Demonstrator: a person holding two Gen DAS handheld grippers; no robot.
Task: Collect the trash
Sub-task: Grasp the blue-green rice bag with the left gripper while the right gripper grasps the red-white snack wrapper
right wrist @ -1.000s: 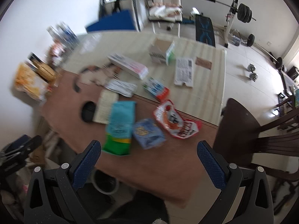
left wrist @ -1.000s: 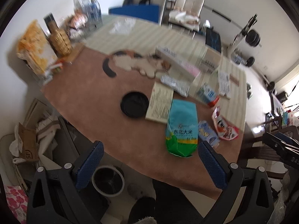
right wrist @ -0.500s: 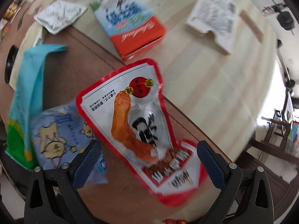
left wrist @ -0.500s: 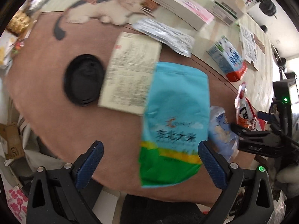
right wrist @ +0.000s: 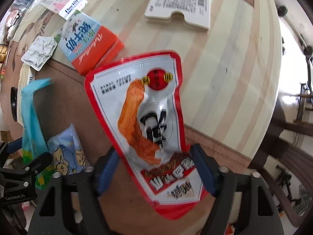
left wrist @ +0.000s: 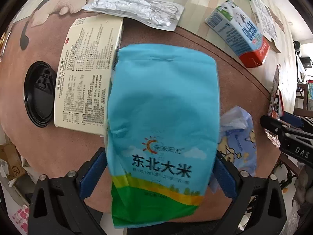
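Observation:
A blue and green rice bag (left wrist: 162, 105) lies on the brown table mat. My left gripper (left wrist: 158, 174) points down over its lower half, jaws closing, one blue pad at each side edge of the bag. A red and white snack pouch (right wrist: 148, 117) lies across the mat's edge. My right gripper (right wrist: 156, 168) straddles its lower part, jaws closing, pads close beside its edges. I cannot see either pair of pads squeezing. A light blue cartoon wrapper (left wrist: 238, 143) lies between the two bags.
Around them lie a printed flat carton (left wrist: 88, 74), a black lid (left wrist: 39, 94), a silver foil pouch (left wrist: 137, 9), a milk carton (right wrist: 88, 41) and a white flat box (right wrist: 180, 2). A dark chair (right wrist: 289, 156) stands at the right table edge.
Both grippers have dropped from high above the table to just over it. The rice bag now fills the left view and the snack pouch the right, and both pairs of jaws have narrowed.

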